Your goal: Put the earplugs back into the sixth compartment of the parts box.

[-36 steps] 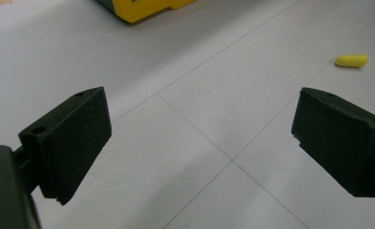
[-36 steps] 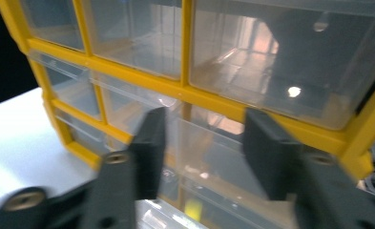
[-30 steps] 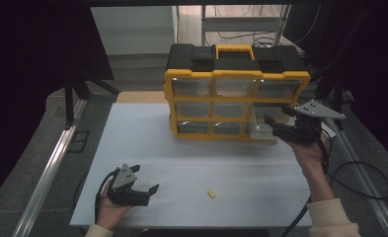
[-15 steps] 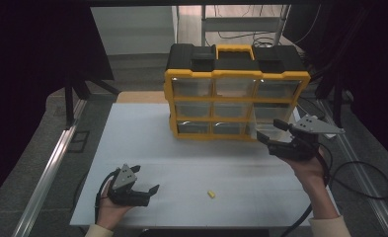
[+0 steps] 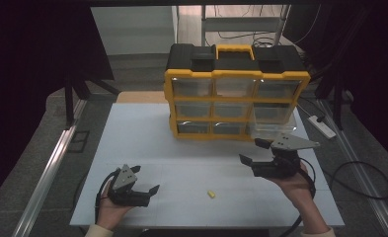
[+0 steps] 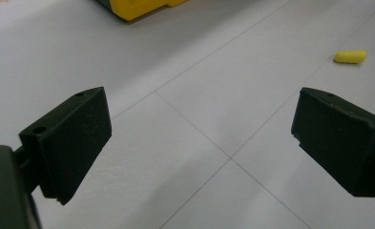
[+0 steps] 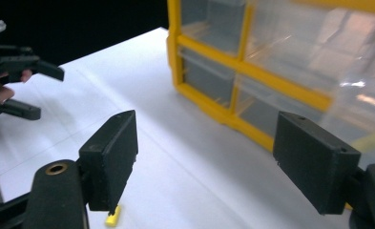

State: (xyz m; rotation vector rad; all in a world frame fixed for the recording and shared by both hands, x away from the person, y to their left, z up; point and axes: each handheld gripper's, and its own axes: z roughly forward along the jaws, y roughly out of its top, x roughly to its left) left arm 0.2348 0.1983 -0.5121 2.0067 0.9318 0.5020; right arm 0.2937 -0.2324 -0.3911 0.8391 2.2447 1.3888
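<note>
A white tabletop (image 5: pixel 147 128) carries a yellow-framed drawer cabinet (image 5: pixel 237 74) with a black lid, which stands at the far side. Its clear drawers run three across and three down. The clear drawer (image 5: pixel 275 121) at the right end of the lower rows stands pulled forward from the frame; what lies inside cannot be made out.

A person's two hands come in from the near edge. The right tongs (image 5: pixel 250 150) hang just in front of that open drawer, tips turned toward the middle of the tabletop. Their jaws have just been opening and now stand wide apart with nothing between them. The left tongs (image 5: pixel 146 178) rest low at the near left corner, likewise spread and empty.

Between the two, well apart from the cabinet, a small yellow piece (image 5: pixel 211 194) lies alone on the bare surface, nearer the person's edge. It looks light, short and rounded like a plug or cap, and probably soft, so it may roll or skid away under a nudge. The safer hold looks to be across its narrow middle, jaws lowered to either side before they close, with gentle pressure.

Nothing stands between either tongs and the piece. The jutting drawer sits close behind the right hand and could be knocked by a backward swing.
</note>
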